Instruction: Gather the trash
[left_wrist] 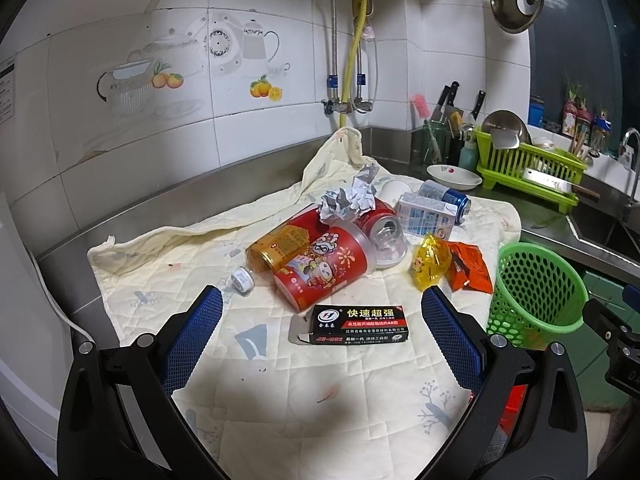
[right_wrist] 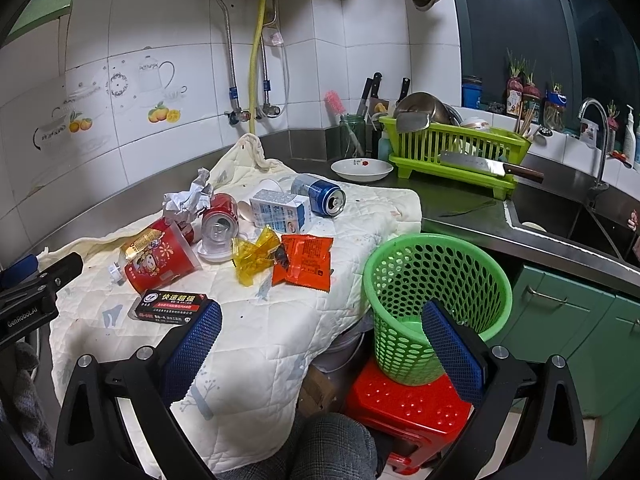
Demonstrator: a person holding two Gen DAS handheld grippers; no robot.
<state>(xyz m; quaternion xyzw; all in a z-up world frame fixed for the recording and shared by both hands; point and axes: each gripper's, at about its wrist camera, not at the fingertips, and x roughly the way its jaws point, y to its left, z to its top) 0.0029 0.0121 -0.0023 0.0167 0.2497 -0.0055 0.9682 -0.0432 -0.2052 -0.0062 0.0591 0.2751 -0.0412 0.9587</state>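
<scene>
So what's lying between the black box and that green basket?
Only bare quilted cloth between the black box and the green basket, in the right wrist view.

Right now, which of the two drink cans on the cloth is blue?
The blue can beside the milk carton, farther back; the other can is red.

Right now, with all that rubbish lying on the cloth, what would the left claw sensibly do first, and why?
Probably ease the left claw down onto the black box. It lies nearest, flat on the cloth, apart from the pile, and the claw is open and empty. The green basket waits empty beside the cloth.
</scene>
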